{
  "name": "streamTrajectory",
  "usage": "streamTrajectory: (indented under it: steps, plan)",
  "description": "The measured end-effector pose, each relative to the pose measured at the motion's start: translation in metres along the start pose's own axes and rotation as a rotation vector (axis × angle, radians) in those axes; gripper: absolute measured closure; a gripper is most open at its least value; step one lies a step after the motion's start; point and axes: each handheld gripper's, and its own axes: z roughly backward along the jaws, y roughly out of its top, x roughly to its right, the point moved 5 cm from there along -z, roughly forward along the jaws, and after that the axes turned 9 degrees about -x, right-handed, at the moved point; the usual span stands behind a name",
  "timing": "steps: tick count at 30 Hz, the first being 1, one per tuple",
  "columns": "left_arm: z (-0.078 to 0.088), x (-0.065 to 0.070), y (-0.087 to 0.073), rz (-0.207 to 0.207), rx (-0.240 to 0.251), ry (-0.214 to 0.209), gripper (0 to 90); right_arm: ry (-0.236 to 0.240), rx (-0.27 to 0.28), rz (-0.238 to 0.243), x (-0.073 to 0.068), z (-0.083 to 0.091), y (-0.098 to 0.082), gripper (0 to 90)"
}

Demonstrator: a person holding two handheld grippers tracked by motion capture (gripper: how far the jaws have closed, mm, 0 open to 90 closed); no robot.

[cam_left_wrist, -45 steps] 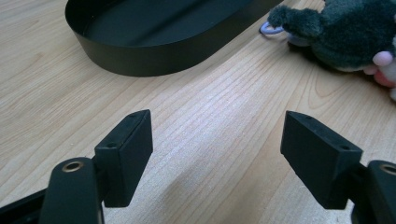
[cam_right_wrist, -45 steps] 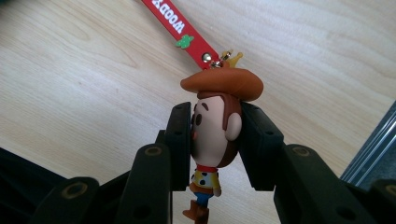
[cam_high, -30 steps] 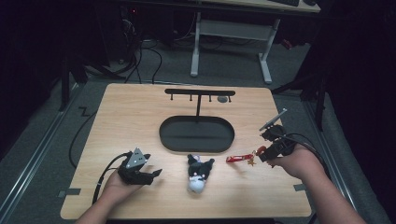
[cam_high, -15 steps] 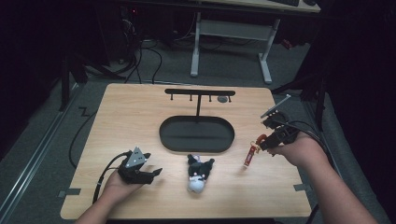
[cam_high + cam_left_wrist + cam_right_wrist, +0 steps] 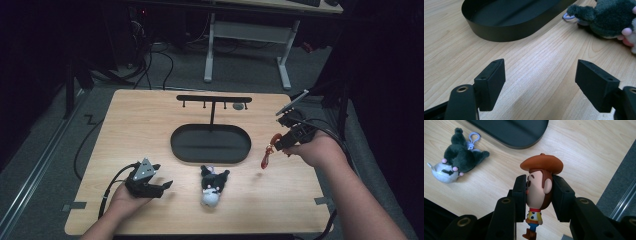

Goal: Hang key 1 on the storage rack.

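The right gripper [image 5: 539, 195] squeezes a cowboy toy [image 5: 539, 192] by its head, above the wooden table [image 5: 579, 155]. A fluffy grey toy [image 5: 461, 160] lies nearby.

The surface [image 5: 150, 130] is bright under light from above. The room around it is very dark. Close pictures look sharp, with soft shadows.
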Motion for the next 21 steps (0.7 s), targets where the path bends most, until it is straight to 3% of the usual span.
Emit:
streamTrajectory:
  steps: [10,11,14,21]
  plan:
    - [-0.002,0.001,0.000,-0.009,-0.009,-0.023,24.7,-0.016,0.030,0.028,-0.004,0.013,0.028,67.4]
    - [-0.002,0.001,0.000,-0.009,-0.006,-0.022,24.7,-0.012,0.028,0.014,-0.006,0.014,0.030,67.4]
    - [0.000,0.001,0.001,-0.005,0.008,-0.021,24.7,-0.019,0.031,0.034,-0.005,0.014,0.039,67.4]
    - [0.001,0.001,0.000,-0.006,0.005,-0.022,24.7,-0.029,0.048,0.018,-0.001,0.017,0.059,67.4]
